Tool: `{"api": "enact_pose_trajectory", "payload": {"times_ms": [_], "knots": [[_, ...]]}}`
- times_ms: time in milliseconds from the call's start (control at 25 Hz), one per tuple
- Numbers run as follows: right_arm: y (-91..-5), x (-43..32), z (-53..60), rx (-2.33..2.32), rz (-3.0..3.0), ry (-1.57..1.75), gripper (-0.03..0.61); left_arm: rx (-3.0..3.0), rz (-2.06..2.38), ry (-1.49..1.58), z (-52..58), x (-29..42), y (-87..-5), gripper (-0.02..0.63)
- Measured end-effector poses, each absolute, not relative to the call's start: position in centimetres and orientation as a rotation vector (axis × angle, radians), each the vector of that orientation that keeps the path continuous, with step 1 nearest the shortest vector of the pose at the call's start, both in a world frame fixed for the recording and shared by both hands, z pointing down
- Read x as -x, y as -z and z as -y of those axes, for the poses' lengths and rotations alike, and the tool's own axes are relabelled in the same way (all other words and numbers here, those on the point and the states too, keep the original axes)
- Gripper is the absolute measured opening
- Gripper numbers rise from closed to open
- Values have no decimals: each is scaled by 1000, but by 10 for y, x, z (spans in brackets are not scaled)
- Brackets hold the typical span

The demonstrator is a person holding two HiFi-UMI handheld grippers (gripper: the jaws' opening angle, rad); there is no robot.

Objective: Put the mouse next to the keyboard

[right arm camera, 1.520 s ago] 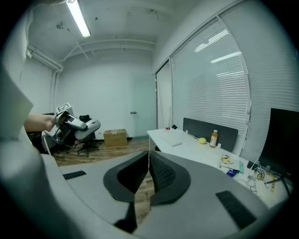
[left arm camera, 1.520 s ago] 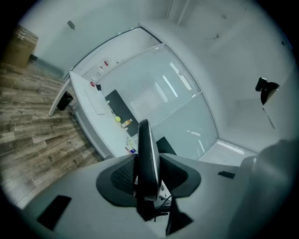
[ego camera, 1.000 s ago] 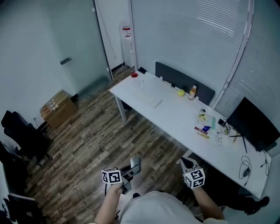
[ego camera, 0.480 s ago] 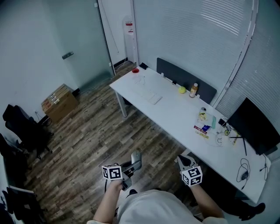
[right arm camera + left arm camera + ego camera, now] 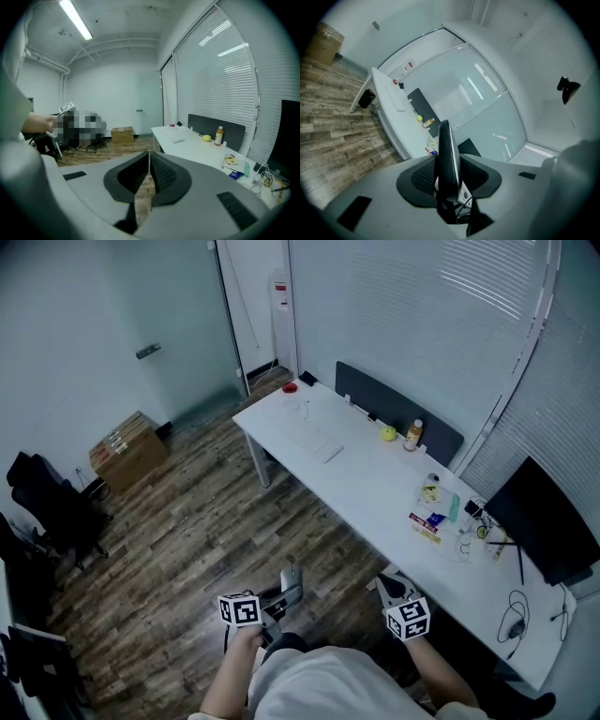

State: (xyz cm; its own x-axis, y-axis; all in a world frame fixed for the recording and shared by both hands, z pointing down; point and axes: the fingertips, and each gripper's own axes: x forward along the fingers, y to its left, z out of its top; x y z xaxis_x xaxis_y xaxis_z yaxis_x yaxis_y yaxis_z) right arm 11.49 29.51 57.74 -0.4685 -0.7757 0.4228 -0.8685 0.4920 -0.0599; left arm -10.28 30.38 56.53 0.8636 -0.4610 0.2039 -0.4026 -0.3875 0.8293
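Note:
My left gripper [image 5: 284, 596] is low in the head view, over the wooden floor, shut on a grey mouse [image 5: 292, 580]. The left gripper view shows the mouse [image 5: 446, 157] edge-on and upright between the jaws of the left gripper [image 5: 448, 182]. The white keyboard [image 5: 314, 441] lies on the far left part of the long white desk [image 5: 375, 493], well away from both grippers. The same keyboard [image 5: 400, 99] shows small in the left gripper view. My right gripper [image 5: 387, 586] is close to the desk's near edge. In the right gripper view my right gripper [image 5: 149, 174] is shut with nothing in it.
On the desk are a red object [image 5: 290, 387], a yellow ball [image 5: 388, 434], a bottle [image 5: 411, 436], small packets [image 5: 433, 517] and cables. A dark monitor [image 5: 537, 521] stands at the right end. A cardboard box [image 5: 127, 450] and black chairs [image 5: 52, 512] stand at the left.
The view has shifted a little, so the desk sits slightly differently in the frame. Both grippers keep their places, and the mouse stays in the left one.

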Motion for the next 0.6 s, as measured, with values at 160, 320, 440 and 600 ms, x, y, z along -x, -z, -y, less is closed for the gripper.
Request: {"api": "enact_pose_trajectory", "payload": {"times_ms": [160,320,440,600], "knots": [[-579,-122,-285,-1380,2392,-385,33,-2023,624,70,-296,95,-568,150],[-582,-121,-273,-1375,2391,-390,34,-2021,616,71,-283,90,-570,150],[-587,-119,-262,-1377,2379,-403,34,-2017,605,66,-271,91,-573,150],[-589,-113,-240,-1390,2358,-410,34,-2019,584,56,-245,99,-575,150]]}}
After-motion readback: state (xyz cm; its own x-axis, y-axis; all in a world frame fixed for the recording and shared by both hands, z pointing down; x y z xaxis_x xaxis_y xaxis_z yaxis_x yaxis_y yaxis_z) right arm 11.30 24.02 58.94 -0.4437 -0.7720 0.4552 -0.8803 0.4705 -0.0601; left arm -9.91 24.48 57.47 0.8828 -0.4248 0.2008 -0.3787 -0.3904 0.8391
